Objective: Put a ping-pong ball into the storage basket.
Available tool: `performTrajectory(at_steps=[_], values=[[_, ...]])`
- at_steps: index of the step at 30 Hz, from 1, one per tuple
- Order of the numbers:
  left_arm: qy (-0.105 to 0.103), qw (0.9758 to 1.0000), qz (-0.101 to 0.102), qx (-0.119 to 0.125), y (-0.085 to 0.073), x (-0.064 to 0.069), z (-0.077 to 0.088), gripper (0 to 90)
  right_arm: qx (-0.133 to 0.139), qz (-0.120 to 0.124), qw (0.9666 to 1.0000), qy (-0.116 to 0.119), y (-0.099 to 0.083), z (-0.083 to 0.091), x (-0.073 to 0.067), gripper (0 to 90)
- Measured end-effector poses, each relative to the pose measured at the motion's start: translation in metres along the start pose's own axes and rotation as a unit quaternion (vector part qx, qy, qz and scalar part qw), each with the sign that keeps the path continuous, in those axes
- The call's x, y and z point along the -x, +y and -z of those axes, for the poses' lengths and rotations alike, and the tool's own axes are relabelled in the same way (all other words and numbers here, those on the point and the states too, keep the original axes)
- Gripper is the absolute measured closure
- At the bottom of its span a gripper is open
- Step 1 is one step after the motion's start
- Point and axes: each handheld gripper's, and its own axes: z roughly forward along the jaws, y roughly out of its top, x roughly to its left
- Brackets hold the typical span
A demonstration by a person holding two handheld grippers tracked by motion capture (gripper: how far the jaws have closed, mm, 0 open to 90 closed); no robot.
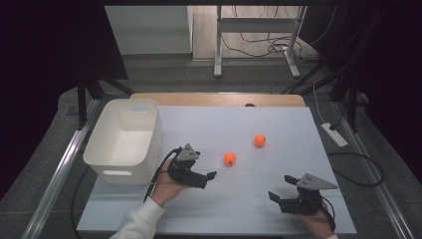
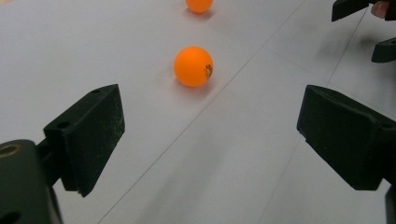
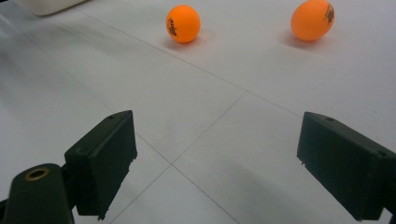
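Two orange balls lie on the white table top [image 1: 239, 204]. The nearer ball [image 1: 229, 159] [image 2: 193, 66] [image 3: 183, 23] rests just ahead of my left gripper [image 1: 205, 170] [image 2: 210, 135], which is open and empty, about a jaw's length short of it. The farther ball [image 1: 260, 140] [image 2: 199, 4] [image 3: 312, 19] sits beyond it to the right. My right gripper [image 1: 281, 187] [image 3: 215, 163] is open and empty near the front right of the table, pointing toward both balls from well back. Its jaws also appear in the left gripper view as the other gripper [image 2: 369, 28].
A white plastic bin [image 1: 124, 139] [image 3: 46, 4] stands empty at the table's left, close beside my left hand. A wooden edge [image 1: 219, 98] borders the far side. Cables and a power strip [image 1: 334, 134] lie on the floor to the right.
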Motion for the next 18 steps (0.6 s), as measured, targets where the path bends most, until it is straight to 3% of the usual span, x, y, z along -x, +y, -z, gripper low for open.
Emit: performTrajectory(at_steps=[18], values=[[-0.012, 0.9993, 0.007, -0.036, 0.006, -0.015, -0.039, 8.8, 0.002, -0.003, 1.0000, 0.006, 0.000, -0.001, 0.000, 11.9]])
